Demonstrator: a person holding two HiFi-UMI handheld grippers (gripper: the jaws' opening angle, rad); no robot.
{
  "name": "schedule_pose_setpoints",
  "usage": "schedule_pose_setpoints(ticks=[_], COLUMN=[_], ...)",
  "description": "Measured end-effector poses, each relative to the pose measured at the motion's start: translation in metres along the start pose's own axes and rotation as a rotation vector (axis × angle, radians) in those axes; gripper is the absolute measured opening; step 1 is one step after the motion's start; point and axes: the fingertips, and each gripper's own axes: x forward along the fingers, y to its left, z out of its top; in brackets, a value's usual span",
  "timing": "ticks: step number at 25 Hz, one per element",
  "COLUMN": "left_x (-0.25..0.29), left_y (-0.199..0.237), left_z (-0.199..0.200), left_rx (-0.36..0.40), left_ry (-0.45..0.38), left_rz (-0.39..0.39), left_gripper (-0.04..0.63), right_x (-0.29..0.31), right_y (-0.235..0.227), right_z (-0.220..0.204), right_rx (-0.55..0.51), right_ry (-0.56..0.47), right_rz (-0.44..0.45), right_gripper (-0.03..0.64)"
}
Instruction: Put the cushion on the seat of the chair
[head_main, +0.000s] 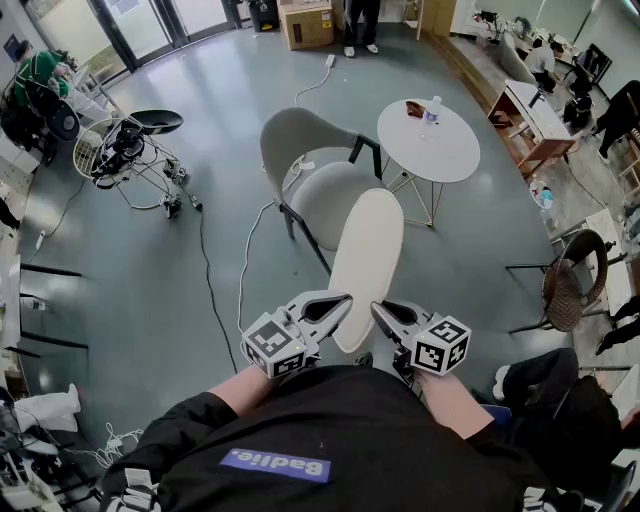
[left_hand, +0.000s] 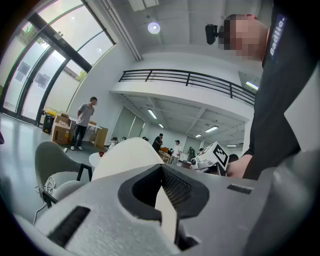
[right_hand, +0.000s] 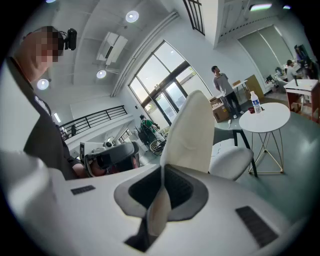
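Note:
A cream oval cushion (head_main: 367, 265) hangs in the air in front of me, held by its near edge from both sides. My left gripper (head_main: 335, 310) is shut on the cushion's left edge, and my right gripper (head_main: 385, 315) is shut on its right edge. In the left gripper view the cushion (left_hand: 127, 155) rises out of the closed jaws of that gripper (left_hand: 165, 200). The right gripper view shows the same: a thin edge of the cushion (right_hand: 190, 135) pinched in the gripper (right_hand: 161, 200). The pale grey chair (head_main: 320, 170) stands beyond the cushion, its seat (right_hand: 230, 160) bare.
A round white table (head_main: 428, 140) with a bottle stands right of the chair. Cables (head_main: 205, 260) run over the grey floor at the left, near a wire cart (head_main: 120, 150). A brown chair (head_main: 570, 280) is at the right. People stand and sit further off.

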Motion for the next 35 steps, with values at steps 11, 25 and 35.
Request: schedule_pose_setpoints(ticks=[11, 25, 35], left_x=[0.010, 0.041, 0.054], left_y=[-0.004, -0.011, 0.029], left_z=[-0.001, -0.004, 0.001], left_rx=[0.003, 0.014, 0.000], left_ry=[0.005, 0.001, -0.013], left_rz=[0.006, 0.078, 0.084], left_gripper=[0.015, 0.015, 0.015], right_x=[-0.007, -0.026, -0.003], right_y=[-0.007, -0.040, -0.076], right_z=[0.002, 0.006, 0.023], right_rx=[0.002, 0.034, 0.066], right_ry=[-0.005, -0.014, -0.012], right_rz=[0.006, 0.067, 0.043], right_gripper=[0.041, 0.041, 0.041])
